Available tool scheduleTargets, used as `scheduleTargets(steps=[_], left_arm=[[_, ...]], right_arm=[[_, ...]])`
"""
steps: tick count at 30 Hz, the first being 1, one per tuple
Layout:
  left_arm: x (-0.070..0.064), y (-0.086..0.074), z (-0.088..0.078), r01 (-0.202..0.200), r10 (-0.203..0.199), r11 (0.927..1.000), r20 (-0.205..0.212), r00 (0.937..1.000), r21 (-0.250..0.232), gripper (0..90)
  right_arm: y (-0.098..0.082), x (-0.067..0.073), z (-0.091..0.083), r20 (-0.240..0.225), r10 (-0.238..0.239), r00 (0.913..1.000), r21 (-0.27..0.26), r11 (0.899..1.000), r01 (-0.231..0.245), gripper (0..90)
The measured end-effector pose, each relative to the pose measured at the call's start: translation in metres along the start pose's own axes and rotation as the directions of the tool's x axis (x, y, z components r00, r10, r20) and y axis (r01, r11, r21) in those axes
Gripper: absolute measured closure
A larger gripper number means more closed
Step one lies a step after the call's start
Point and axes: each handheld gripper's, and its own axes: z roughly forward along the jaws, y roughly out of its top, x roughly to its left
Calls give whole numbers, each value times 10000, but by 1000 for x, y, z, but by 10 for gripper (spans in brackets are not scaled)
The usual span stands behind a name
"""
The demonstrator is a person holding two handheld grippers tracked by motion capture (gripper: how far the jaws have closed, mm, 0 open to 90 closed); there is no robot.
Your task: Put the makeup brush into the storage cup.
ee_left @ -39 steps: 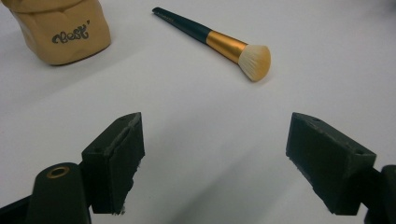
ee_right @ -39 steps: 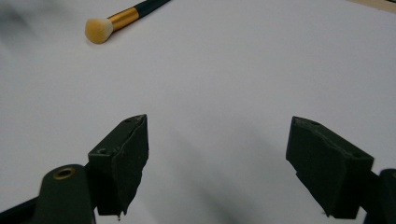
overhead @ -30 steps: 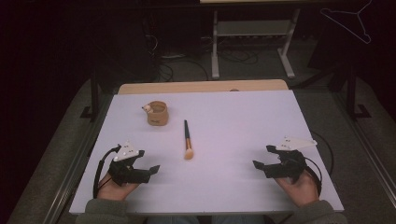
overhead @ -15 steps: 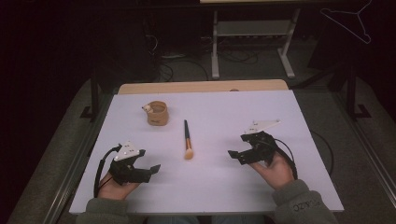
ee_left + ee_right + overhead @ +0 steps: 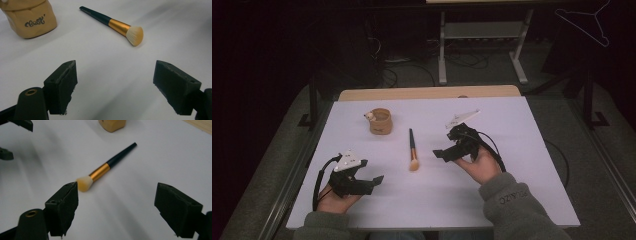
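A makeup brush [image 5: 412, 149] with a dark handle, gold ferrule and pale bristles lies on the white table [image 5: 522, 130], bristles toward the person. A small tan cup [image 5: 380, 121] with script lettering stands behind it to the left. My right gripper [image 5: 447, 150] hovers just right of the brush, open, with nothing between its jaws; in the right gripper view the brush [image 5: 105, 168] lies close ahead. My left gripper [image 5: 369, 181] rests open near the front left. In the left gripper view the brush [image 5: 117, 25] and the cup [image 5: 30, 20] lie ahead of it.
A strip of wooden board [image 5: 427, 93] shows behind the white surface. Beyond the table, on the dark floor, are cables and a metal stand [image 5: 482, 45]. A wire hanger [image 5: 584, 22] hangs at the top right.
My right gripper has moved left and forward from the table's right side to just beside the brush. The left gripper, brush and cup have stayed put.
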Motion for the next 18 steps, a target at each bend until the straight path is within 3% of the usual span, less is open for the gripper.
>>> scheduleTargets(steps=[6,13,14,15,18], left_arm=[[1,0,-1,-70,70,9999,16,10000,97,191],[2,0,-1,-75,75,9999,11,10000,80,191],[1,0,0,150,-149,9998,52,9999,-118,191],[2,0,-1,9,-9,10000,29,10000,22,191],[1,0,0,73,-72,10000,54,10000,-48,191]], right_arm=[[24,0,19,-126,197,9997,181,9996,-194,189],[47,1,42,142,313,9994,491,9983,-320,240],[47,1,42,142,313,9994,491,9983,-320,240],[53,1,50,271,332,9991,666,9972,-349,267],[60,2,62,290,371,9989,823,9958,-394,282]])
